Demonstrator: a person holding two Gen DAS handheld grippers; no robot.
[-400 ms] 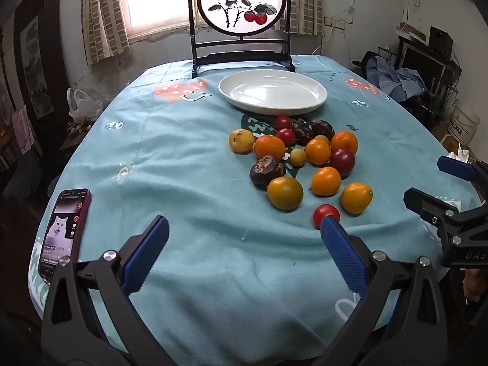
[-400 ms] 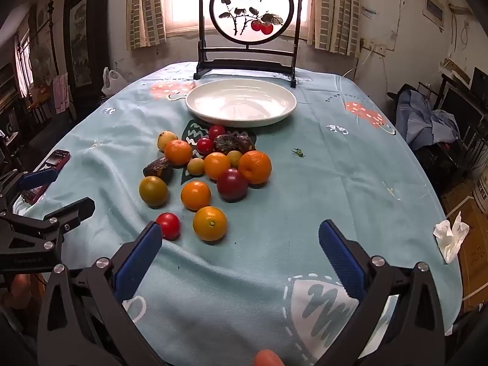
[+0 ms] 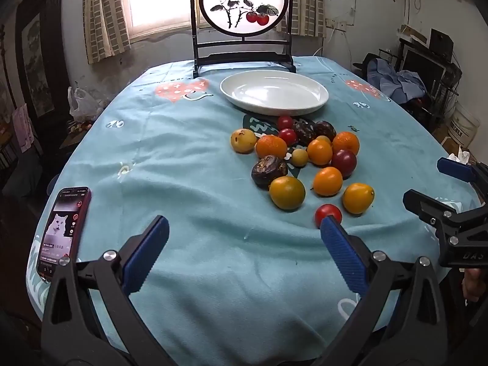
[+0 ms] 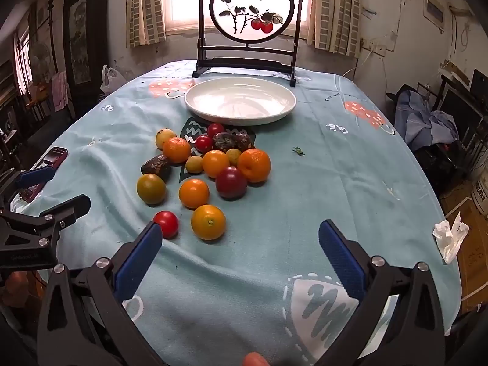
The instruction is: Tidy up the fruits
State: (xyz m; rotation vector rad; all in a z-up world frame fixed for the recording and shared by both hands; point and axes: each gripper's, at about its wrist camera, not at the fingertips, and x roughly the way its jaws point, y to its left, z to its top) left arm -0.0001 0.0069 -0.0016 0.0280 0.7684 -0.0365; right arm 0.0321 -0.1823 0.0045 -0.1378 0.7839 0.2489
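Observation:
Several fruits lie in a loose cluster [image 3: 305, 158] [image 4: 207, 170] on the blue tablecloth: oranges, red tomatoes, yellow plums, dark wrinkled fruits. An empty white plate [image 3: 274, 91] [image 4: 240, 100] stands just behind them. My left gripper [image 3: 244, 238] is open and empty, low over the cloth at the front; a red tomato [image 3: 328, 212] sits just past its right fingertip. My right gripper [image 4: 241, 241] is open and empty; the same tomato [image 4: 166, 223] and an orange [image 4: 208, 221] lie just ahead of its left finger.
A phone [image 3: 64, 228] with a lit screen lies at the table's front left edge. A framed round painting on a stand [image 3: 244, 15] stands behind the plate. A crumpled tissue [image 4: 450, 238] lies at the right edge. A small green bit [image 4: 298, 151] lies right of the fruits.
Both grippers have crept slightly forward toward the fruits. Nothing else has moved.

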